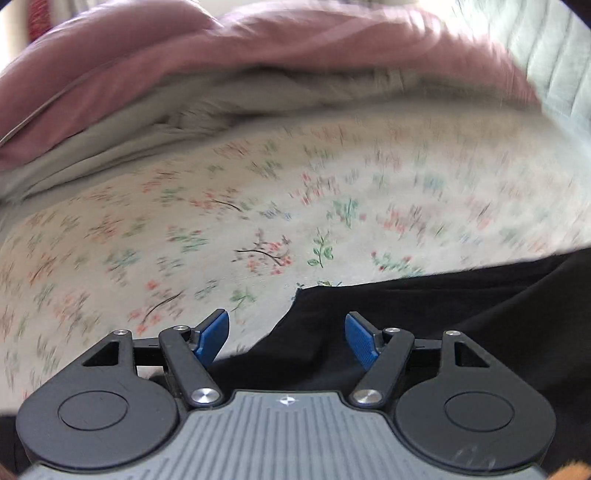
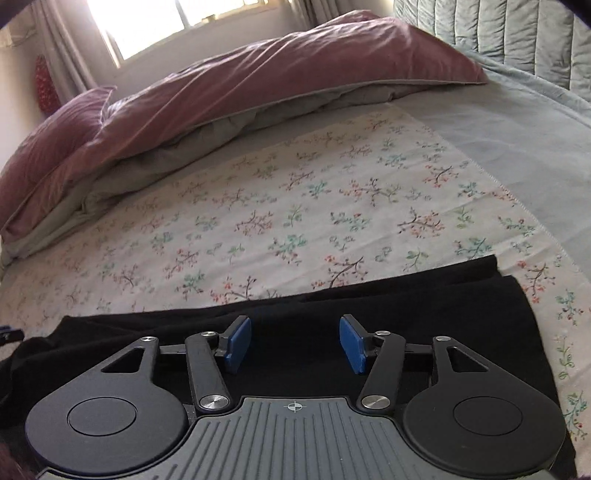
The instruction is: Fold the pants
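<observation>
The black pants [image 2: 443, 314] lie flat across the near part of the floral sheet [image 2: 295, 206], with a layered edge at their right end. My right gripper [image 2: 295, 340] hovers over the middle of them, open, with nothing pinched between its blue pads [image 2: 238, 341]. In the blurred left wrist view, the pants [image 1: 461, 314] fill the lower right and their ragged left edge runs under my left gripper [image 1: 286, 336]. That gripper stands wide open, its left pad [image 1: 212, 336] over the sheet [image 1: 184, 240] and its right pad over black cloth.
A pink duvet [image 2: 258, 74] with a grey underside is bunched along the far side of the bed. A pale green quilted headboard [image 2: 517, 33] stands at the right, above a plain pale bedcover [image 2: 517, 140]. A bright window [image 2: 166, 18] with curtains lies beyond.
</observation>
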A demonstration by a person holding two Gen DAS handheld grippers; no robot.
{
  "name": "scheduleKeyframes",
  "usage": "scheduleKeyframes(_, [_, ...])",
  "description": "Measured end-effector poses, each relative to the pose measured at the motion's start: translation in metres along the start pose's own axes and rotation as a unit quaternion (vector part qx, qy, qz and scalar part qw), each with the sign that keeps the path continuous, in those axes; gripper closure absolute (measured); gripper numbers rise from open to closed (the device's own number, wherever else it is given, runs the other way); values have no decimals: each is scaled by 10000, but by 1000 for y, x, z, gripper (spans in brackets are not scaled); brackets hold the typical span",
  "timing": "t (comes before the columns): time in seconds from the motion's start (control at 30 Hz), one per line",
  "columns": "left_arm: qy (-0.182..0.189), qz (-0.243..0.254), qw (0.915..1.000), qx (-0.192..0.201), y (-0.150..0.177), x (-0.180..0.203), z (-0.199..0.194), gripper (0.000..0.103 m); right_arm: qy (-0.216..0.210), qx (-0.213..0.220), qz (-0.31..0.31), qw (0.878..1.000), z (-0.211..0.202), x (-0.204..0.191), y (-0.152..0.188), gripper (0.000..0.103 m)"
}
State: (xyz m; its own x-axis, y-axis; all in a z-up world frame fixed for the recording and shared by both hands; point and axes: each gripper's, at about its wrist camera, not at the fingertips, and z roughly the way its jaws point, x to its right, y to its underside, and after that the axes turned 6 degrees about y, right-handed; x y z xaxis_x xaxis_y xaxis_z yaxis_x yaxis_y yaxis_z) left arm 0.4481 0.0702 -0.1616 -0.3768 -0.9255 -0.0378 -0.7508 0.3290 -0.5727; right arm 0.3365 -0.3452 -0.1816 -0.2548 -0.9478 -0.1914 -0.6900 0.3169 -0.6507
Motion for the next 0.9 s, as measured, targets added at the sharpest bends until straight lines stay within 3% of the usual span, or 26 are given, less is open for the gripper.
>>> scheduleKeyframes(0.1, [-143,278,9992,-254,-6,8,33,21,358,-258,-602,9972,22,-8,23,50])
scheduleKeyframes(0.13, [-63,255,9993,-284,-6,7,38,33,479,-316,-810,9951,24,-8,30,50])
scheduleKeyframes(0.17, [57,208,9992,-333,-4,7,42,59,486,-326,-935,9939,25,-7,33,50])
scheduleKeyframes(0.2, [184,142,9992,-329,-4,6,45,74,436,-380,-964,9937,27,-5,35,50])
scheduleKeyframes(0.23, [83,98,9994,-313,-5,7,47,81,402,-453,-943,9937,29,-3,36,50])
scheduleKeyframes(0.3, [65,48,9998,-174,-8,5,47,84,421,-586,-942,9929,35,2,37,50])
scheduleKeyframes(0.43, [185,-784,9959,406,-14,-20,36,84,464,-659,-1056,9911,38,1,40,50])
scheduleKeyframes(0.57, [224,-1231,9901,642,-9,-26,36,84,732,-573,-1081,9898,35,2,40,50])
scheduleKeyframes(0.77, [66,-1108,9921,577,-5,-13,42,83,1007,-505,-634,9916,39,32,30,50])
scheduleKeyframes(0.9, [-9,-1271,9896,680,-2,-17,42,84,1296,-285,136,9911,45,77,16,50])
